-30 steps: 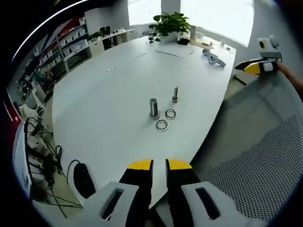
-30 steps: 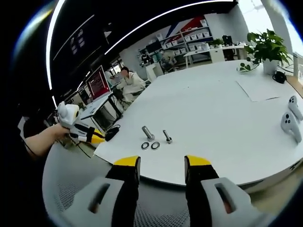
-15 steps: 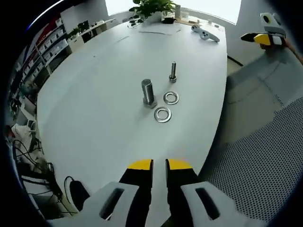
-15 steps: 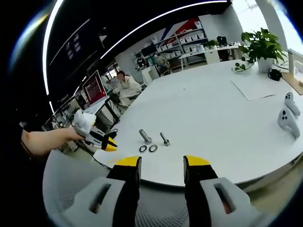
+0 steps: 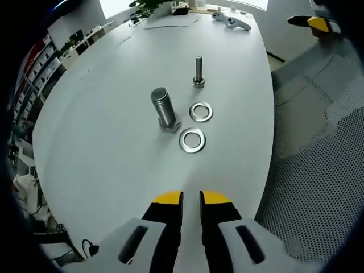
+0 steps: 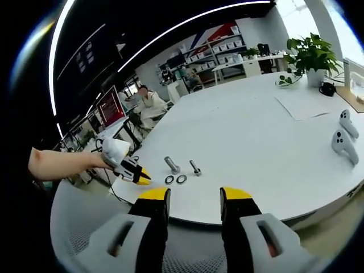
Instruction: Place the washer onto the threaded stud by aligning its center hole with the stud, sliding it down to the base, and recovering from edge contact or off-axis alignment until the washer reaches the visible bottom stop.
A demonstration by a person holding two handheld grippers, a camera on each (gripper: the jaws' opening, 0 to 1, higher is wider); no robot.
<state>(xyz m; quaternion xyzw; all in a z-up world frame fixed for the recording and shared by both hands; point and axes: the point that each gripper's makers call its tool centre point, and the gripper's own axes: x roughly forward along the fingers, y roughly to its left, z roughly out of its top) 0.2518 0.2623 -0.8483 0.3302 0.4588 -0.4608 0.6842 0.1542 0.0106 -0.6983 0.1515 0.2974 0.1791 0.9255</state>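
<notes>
Moved the left gripper [image 5: 191, 196] nearer, fingers [image 5: 169, 199] almost clenched, empty. Saw the washer [image 5: 192, 140] flat on the desk [image 5: 102, 148] beside the stud [image 5: 164, 108]. Judged thin, stiff, slippery; best pinched at the rim. Right gripper [image 6: 193, 193] released.

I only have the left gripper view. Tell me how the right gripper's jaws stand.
Observer: The right gripper is open, its jaws wide apart with nothing between them.
Operator: Report where my left gripper sits from that side.
Observer: In the right gripper view, the left gripper is by the table's near edge, just short of the two washers.
Operator: Name what's beyond the table.
Observer: A person sits at a desk past the far edge.
</notes>
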